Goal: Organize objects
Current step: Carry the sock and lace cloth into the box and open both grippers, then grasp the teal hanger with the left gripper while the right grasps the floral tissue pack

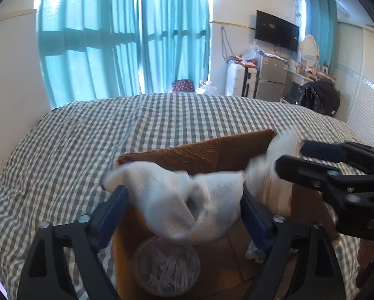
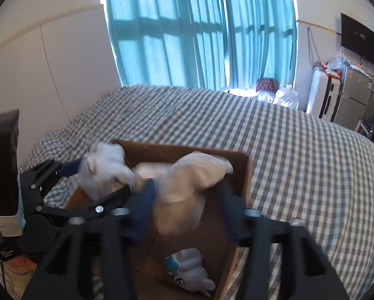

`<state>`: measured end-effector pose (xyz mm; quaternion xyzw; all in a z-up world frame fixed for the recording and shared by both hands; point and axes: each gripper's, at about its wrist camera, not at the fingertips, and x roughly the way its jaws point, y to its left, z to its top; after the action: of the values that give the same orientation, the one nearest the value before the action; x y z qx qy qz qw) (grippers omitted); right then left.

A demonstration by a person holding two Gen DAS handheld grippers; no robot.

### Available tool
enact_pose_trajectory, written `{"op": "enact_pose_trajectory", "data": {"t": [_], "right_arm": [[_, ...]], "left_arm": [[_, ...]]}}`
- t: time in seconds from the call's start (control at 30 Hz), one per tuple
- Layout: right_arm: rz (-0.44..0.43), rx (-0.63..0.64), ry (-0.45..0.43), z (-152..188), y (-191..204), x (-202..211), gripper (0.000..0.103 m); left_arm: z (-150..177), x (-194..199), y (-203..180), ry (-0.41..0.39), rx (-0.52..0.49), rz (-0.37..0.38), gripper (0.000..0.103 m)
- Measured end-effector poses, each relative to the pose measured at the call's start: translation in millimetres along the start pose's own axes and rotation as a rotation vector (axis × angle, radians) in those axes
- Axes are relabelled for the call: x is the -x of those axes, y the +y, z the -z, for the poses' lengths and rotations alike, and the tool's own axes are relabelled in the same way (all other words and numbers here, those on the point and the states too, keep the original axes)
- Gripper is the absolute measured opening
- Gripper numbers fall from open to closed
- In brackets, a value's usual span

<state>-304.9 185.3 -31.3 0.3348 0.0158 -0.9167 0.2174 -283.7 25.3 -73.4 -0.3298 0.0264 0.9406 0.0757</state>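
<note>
A brown cardboard box (image 1: 207, 150) sits on the checked bed; it also shows in the right wrist view (image 2: 239, 175). A white knit cloth (image 1: 184, 200) hangs over the box between both grippers. My left gripper (image 1: 184, 197) has its blue fingers spread wide with one end of the cloth draped between them. My right gripper (image 2: 184, 190) holds the other end (image 2: 187, 182), fingers also wide apart; it shows from the side in the left wrist view (image 1: 289, 160). Inside the box lie a clear round tub of cotton swabs (image 1: 165, 267) and a small white-and-blue plush toy (image 2: 189, 270).
The grey-and-white checked bed (image 1: 112, 130) spreads around the box. Teal curtains (image 1: 127, 37) cover the window behind. A wall TV (image 1: 277, 30), white drawers and a small fridge (image 1: 272, 80) stand at the far right. A dark phone-like slab (image 2: 3, 165) stands at the left.
</note>
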Motion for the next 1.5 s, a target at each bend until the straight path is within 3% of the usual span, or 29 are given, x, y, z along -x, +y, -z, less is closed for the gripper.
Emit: {"op": "enact_pose_trajectory", "data": {"t": [0.2, 0.4, 0.63, 0.8, 1.03, 1.23, 1.4, 1.5], "right_arm": [[0.003, -0.015, -0.063, -15, 1, 48, 0.064], [0.017, 0.033, -0.138, -20, 15, 123, 0.07], [0.058, 0.107, -0.186, -4, 29, 200, 0.075], [0.045, 0.129, -0.171, 24, 32, 229, 0.075], [0.023, 0.166, -0.108, 70, 26, 225, 0.075], [0.014, 0.216, -0.019, 111, 18, 179, 0.075], [-0.01, 0.177, 0.072, 151, 7, 134, 0.075], [0.039, 0.194, 0.13, 167, 6, 117, 0.075]], "left_arm": [[-9, 46, 6, -0.042, 0.037, -0.044, 0.099], [-16, 110, 9, -0.102, 0.081, -0.091, 0.103], [-11, 174, -3, -0.138, 0.103, -0.157, 0.103], [13, 197, -13, -0.105, 0.115, -0.235, 0.103], [64, 191, -22, -0.02, 0.17, -0.284, 0.103], [120, 159, -32, 0.084, 0.21, -0.326, 0.103], [166, 124, -45, 0.241, 0.195, -0.335, 0.103], [184, 115, -53, 0.289, 0.199, -0.312, 0.102]]}}
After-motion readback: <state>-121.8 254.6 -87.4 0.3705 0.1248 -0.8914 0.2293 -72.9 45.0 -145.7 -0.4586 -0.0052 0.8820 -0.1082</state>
